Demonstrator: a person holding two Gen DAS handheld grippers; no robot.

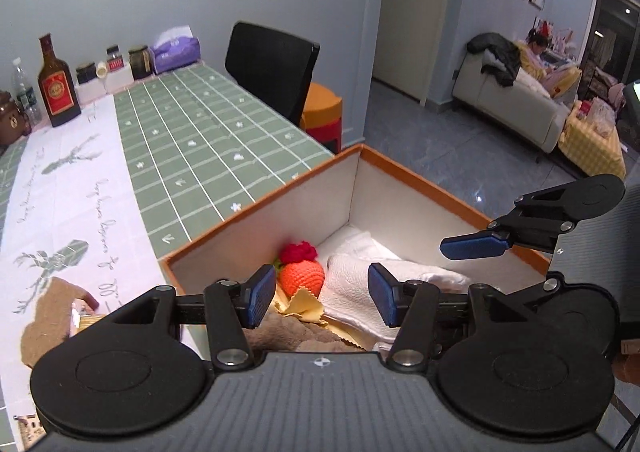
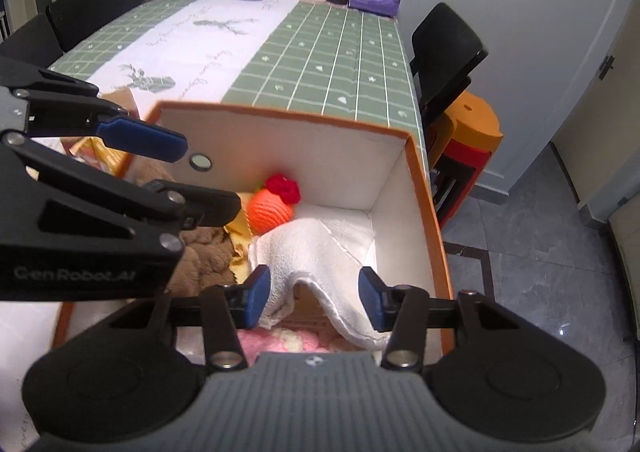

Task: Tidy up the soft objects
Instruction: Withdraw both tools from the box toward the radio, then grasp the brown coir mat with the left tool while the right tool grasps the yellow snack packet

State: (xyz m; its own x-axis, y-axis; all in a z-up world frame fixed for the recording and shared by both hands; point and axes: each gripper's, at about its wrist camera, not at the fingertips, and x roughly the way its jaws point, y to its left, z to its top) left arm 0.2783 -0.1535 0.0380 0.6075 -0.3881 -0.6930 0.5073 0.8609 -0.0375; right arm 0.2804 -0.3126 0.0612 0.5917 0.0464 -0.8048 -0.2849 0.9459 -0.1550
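Both my grippers, left (image 1: 316,294) and right (image 2: 314,302), hang open over the box (image 2: 430,211); the humped towel (image 2: 316,252) could snag a pad.

The box (image 2: 430,211) is white inside with an orange rim. In it lie a white towel (image 2: 320,248), an orange knitted ball (image 2: 268,213) topped with red, a yellow cloth (image 2: 240,248) and a brown plush (image 2: 204,252). Behind the box, the tablecloth (image 2: 320,51) is green with white grid lines and a white centre strip.
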